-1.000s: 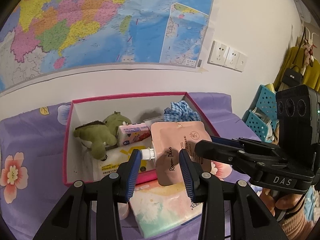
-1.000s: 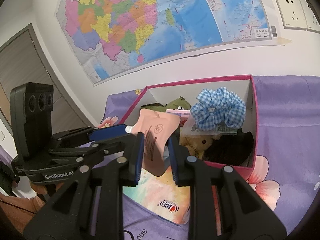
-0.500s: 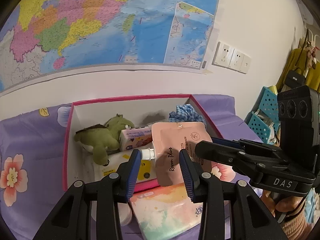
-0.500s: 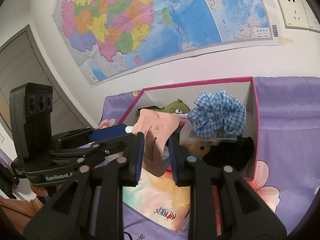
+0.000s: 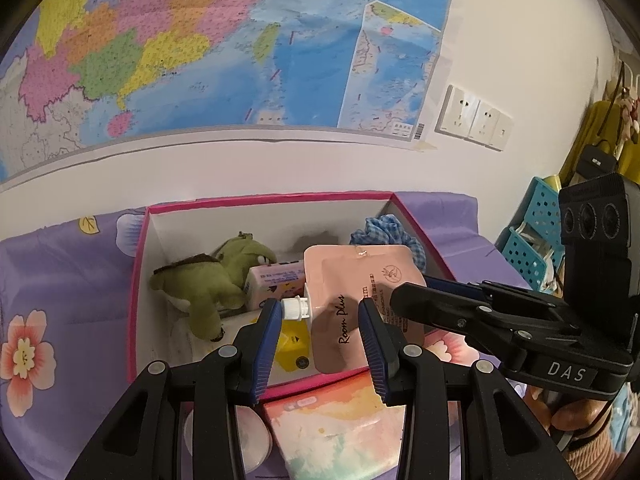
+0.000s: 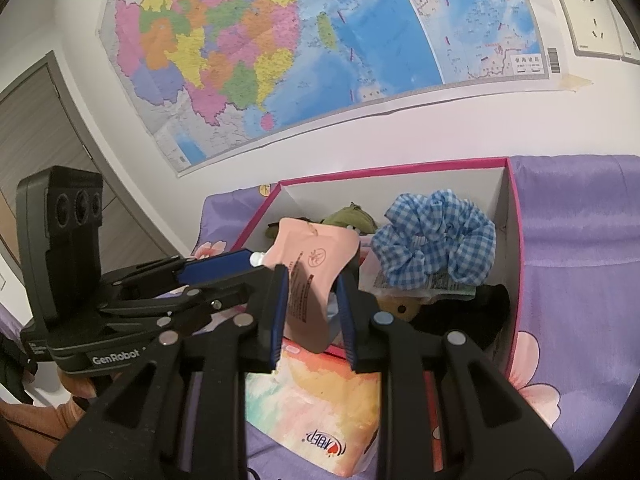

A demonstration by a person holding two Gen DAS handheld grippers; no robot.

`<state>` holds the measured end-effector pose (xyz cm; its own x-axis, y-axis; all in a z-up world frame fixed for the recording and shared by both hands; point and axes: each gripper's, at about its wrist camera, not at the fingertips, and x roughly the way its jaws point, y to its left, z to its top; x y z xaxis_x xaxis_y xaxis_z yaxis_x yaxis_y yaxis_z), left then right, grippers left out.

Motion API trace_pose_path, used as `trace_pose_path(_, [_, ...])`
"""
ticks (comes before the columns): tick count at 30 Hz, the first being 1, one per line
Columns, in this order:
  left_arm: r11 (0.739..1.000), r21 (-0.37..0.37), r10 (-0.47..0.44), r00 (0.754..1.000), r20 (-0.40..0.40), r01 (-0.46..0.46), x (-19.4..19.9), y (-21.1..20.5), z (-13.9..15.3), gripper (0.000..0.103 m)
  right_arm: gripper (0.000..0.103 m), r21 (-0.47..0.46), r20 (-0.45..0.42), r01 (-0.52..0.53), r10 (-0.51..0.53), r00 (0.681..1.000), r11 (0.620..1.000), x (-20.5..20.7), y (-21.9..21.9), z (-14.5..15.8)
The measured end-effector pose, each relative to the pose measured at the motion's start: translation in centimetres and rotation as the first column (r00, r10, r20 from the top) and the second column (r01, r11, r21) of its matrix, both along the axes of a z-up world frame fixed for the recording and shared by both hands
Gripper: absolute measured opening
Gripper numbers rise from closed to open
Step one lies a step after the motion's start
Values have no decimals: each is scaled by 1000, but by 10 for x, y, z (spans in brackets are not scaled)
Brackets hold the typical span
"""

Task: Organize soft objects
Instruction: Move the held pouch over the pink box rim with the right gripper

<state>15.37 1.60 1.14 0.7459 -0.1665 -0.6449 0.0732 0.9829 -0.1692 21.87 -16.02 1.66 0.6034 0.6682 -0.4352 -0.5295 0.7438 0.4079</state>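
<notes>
Both grippers on the pink spout pouch, held over the open pink box.

Left gripper (image 5: 319, 332) clamps the pink spout pouch (image 5: 360, 304) by its lower part, white cap (image 5: 295, 308) at the left pad; right gripper (image 6: 311, 312) pinches the same pouch from the other side. In the pink box (image 5: 138, 288): green plush dinosaur (image 5: 208, 280), blue gingham scrunchie (image 6: 434, 236). Tissue pack (image 6: 320, 412) lies on the purple floral cloth (image 5: 48, 280), just before the box.

A plush toy (image 5: 204, 284) and scrunchie (image 6: 434, 236) lie in the box (image 5: 138, 280), tissue pack (image 5: 340, 420) before it.
</notes>
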Motion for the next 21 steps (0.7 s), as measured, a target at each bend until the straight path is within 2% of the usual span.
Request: trace_pose_path(21, [1000, -12, 26, 999, -39, -26, 17, 8, -9, 39, 27, -19, -24, 15, -15, 1000, 1000, 8, 7, -5])
